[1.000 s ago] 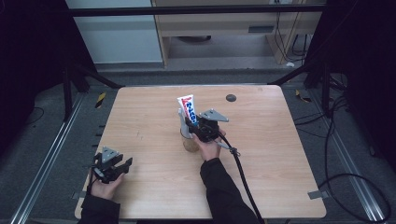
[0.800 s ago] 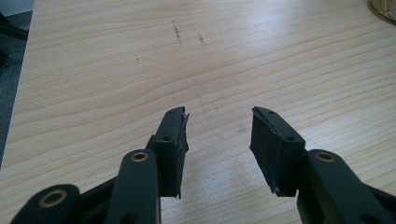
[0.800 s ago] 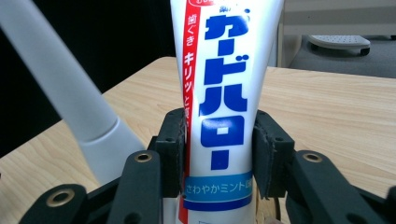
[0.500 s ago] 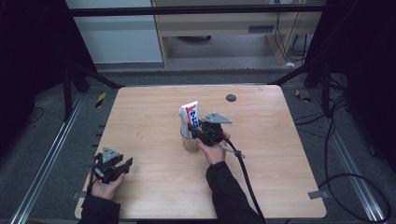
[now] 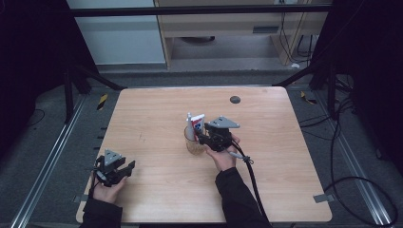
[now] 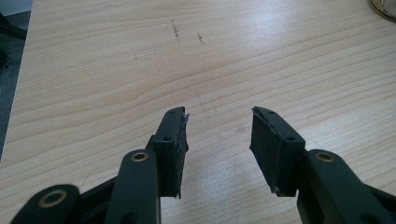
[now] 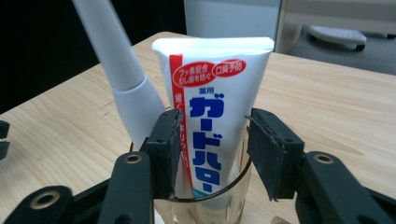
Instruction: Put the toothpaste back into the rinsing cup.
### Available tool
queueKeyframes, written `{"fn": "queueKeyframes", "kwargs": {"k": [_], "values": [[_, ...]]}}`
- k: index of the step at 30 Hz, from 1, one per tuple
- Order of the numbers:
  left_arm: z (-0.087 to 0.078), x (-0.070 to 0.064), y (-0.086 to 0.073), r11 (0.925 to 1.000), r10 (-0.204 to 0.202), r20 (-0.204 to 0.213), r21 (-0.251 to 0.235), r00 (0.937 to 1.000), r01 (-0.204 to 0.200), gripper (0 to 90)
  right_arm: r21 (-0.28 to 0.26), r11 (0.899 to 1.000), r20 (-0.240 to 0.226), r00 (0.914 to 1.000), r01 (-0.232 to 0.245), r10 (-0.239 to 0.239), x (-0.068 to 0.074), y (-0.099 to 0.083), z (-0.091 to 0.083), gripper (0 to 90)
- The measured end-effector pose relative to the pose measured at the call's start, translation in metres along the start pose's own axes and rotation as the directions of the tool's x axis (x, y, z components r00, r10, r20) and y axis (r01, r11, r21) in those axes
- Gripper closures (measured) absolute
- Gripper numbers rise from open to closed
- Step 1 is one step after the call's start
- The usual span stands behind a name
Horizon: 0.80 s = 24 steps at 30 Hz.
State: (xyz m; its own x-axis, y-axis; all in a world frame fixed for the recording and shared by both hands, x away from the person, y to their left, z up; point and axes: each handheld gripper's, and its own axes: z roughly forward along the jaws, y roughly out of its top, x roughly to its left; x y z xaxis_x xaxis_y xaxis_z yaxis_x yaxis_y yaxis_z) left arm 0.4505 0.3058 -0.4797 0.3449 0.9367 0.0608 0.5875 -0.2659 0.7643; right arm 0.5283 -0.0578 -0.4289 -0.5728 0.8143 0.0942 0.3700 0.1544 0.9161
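A white toothpaste tube [image 7: 215, 79] with red and blue print stands in a clear cup [image 7: 236, 196] near the table's middle. A white toothbrush handle [image 7: 123, 84] leans in the same cup to its left. My right gripper [image 7: 212, 126] is shut on the tube, its jaws against the tube's two edges just above the rim. In the high view the cup [image 5: 192, 145], the tube [image 5: 197, 124] and the right gripper [image 5: 203, 138] sit together. My left gripper [image 5: 127, 170] rests open near the front left corner, with bare wood between its jaws [image 6: 218, 126].
The wooden table [image 5: 157, 114] has a small black round mark [image 5: 235, 99] near its far edge. The right gripper's cable [image 5: 249, 175] trails back over the front edge. The cup's rim [image 6: 385, 9] shows at the top right of the left gripper view.
The right gripper has lowered the toothpaste tube from a tilted hold above the cup down into it, where it stands upright. The left gripper has not moved.
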Motion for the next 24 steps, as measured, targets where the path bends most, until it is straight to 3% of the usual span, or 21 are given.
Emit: {"fn": "queueKeyframes", "kwargs": {"k": [5,12,19,24], "values": [[0.0,0.0,0.0,1.0,-0.001,0.001,0.002,1.0,0.001,54.6,0.035,0.999,0.001,1.0,-0.005,0.005,-0.005,0.001,-0.015,44.7],[0.0,0.0,-0.001,1.0,0.0,0.002,0.005,1.0,0.0,54.4,0.064,0.997,0.015,0.999,-0.042,0.041,-0.024,-0.002,-0.045,28.2],[-0.001,0.001,-0.001,1.0,-0.002,0.003,0.008,1.0,0.002,53.9,0.149,0.989,0.067,0.9977,-0.022,0.012,-0.048,-0.028,-0.067,16.3],[0.0,0.002,-0.001,0.9999,-0.005,0.007,0.011,1.0,0.005,52.7,0.16,0.986,0.102,0.9945,-0.04,0.024,-0.067,-0.052,-0.089,14.5]]}}
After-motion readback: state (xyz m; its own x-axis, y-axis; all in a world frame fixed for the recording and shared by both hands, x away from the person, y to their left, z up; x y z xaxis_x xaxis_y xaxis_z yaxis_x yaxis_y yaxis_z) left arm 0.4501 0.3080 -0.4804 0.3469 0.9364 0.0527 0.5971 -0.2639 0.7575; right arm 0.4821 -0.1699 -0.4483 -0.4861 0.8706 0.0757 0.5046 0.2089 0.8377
